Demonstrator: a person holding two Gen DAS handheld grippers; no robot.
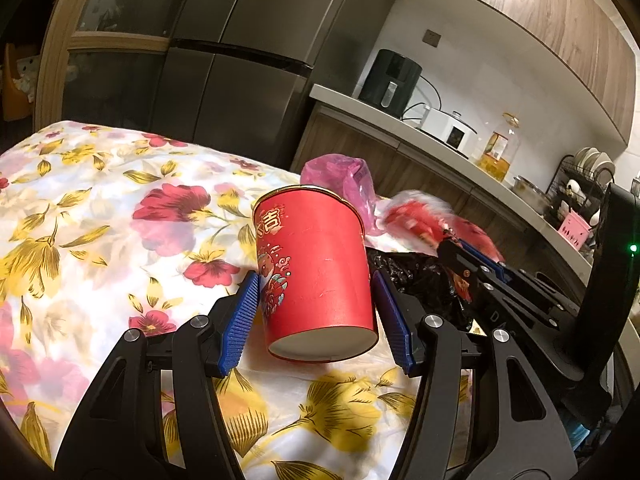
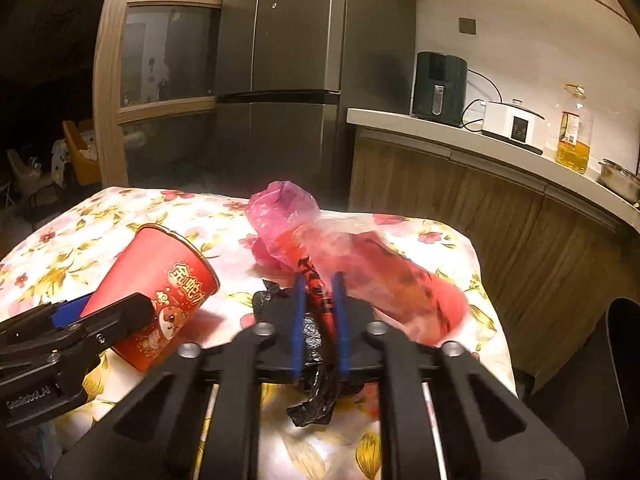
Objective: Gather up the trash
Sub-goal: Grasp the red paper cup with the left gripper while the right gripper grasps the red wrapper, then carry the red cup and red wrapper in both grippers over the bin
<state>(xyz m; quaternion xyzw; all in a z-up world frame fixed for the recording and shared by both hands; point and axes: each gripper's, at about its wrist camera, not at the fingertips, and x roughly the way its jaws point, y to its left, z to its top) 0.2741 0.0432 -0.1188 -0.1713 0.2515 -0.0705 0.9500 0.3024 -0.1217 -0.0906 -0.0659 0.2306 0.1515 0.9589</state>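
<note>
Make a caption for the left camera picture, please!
Left gripper lifts a tilted red paper cup above the flowery tablecloth.

Red wrapper (image 1: 416, 220) blurred — black bag (image 2: 316, 396) partly hidden behind the right gripper (image 2: 319, 322); dish rack (image 1: 588, 184) too small.

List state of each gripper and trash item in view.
Left gripper: shut on cup.
Cup: tilted, lifted off the cloth.
Right gripper: shut on red wrapper.
Red wrapper: crumpled, pinched.
Black bag: crumpled, under right gripper.
Pink bag: crumpled, on table.
</note>
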